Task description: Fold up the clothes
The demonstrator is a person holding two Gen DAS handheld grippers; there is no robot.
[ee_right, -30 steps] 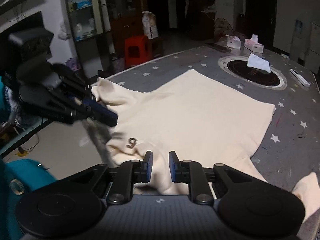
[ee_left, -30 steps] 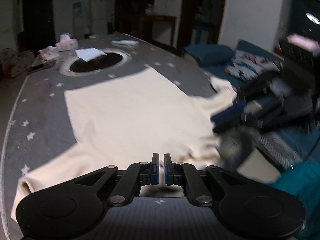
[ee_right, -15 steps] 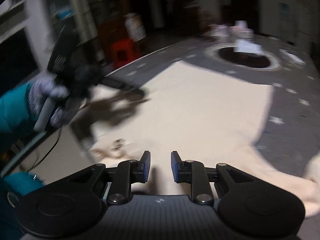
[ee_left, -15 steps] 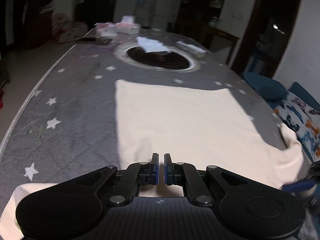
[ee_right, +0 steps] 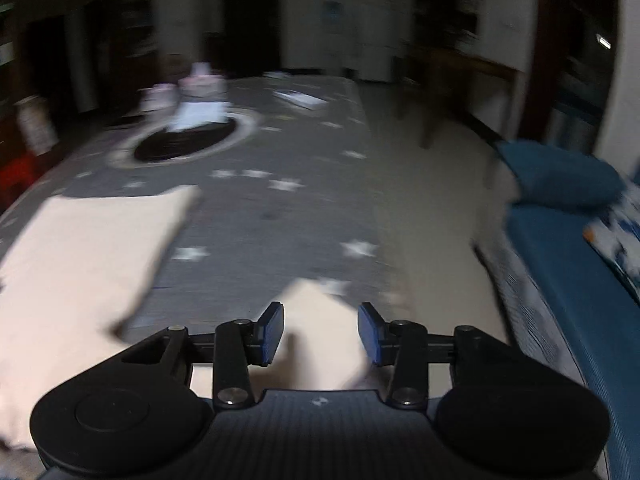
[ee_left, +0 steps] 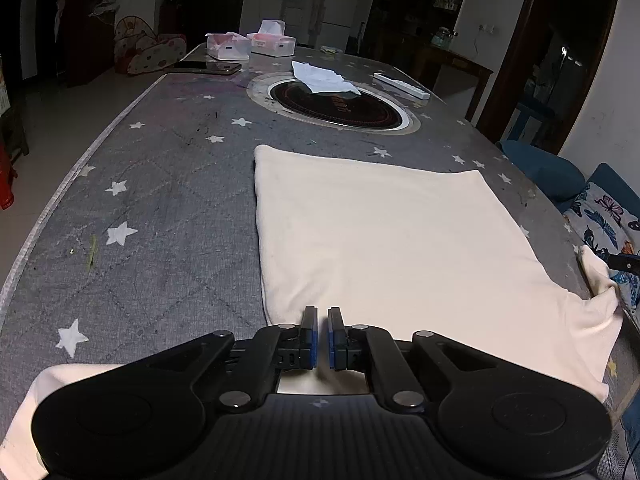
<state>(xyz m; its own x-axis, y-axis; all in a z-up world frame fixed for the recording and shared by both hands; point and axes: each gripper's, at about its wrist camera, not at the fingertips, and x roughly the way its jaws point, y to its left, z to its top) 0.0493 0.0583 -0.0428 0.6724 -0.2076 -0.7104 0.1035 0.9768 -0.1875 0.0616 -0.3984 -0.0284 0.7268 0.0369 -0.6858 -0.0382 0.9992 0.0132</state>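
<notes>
Left gripper (ee_left: 322, 334): jaws drawn almost together with a thin slit between them and no cloth visible in that slit; whether it pinches the fabric lower down cannot be told, as its own body covers the contact. It sits over the near hem of the cream garment (ee_left: 384, 240), close to that garment's left corner.

Right gripper (ee_right: 320, 330): jaws spread wide, nothing held. The cream sleeve (ee_right: 320, 344) lies directly ahead of and between the jaws, its tip pointing away toward the counter's right edge. The right gripper is clearly the nearer one to this sleeve, and in my judgement the coming move turns on closing over it there.

The garment's body lies flat on the grey starred counter (ee_left: 160, 200), long axis running from the near edge toward the far end, sleeves out to either side at the near edge. The other sleeve (ee_left: 48, 408) is largely cut off by the left gripper's body.

Farther off: a dark round inset (ee_left: 336, 106) with a white tissue (ee_left: 324, 78) on it, then tissue boxes (ee_left: 252, 42) at the far end.

The right wrist view is heavily blurred; edges there are uncertain
</notes>
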